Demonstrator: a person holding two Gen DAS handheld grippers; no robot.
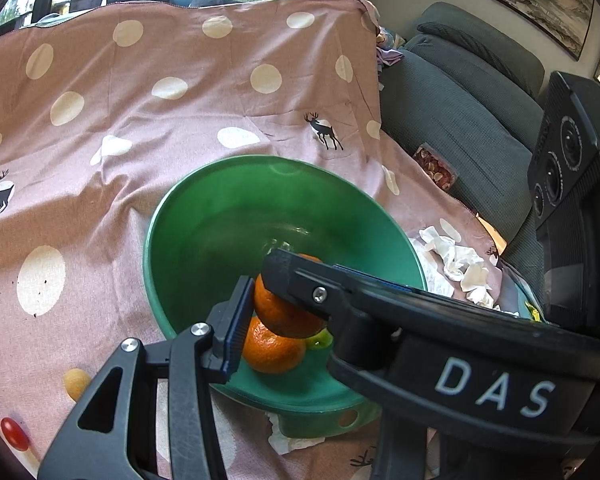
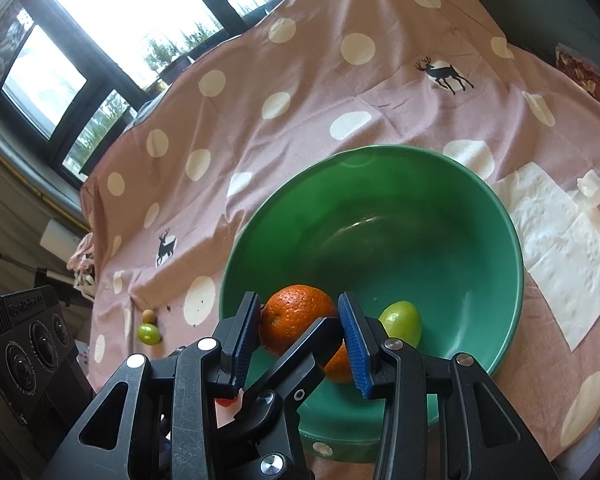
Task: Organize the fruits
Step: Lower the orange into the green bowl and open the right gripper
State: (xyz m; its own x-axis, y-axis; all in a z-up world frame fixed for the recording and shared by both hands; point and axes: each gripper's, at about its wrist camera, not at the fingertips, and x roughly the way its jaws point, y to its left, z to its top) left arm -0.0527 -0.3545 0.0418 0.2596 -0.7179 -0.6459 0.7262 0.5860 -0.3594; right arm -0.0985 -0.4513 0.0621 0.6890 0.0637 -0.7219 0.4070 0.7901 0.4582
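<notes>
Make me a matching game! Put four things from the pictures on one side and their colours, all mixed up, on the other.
Things:
1. bowl
2. napkin
3. tomato
4. cloth

Colours:
A. red
B. pink with white dots
C. green
D. white

Right pairs: 1-C, 2-D, 3-A, 4-B
</notes>
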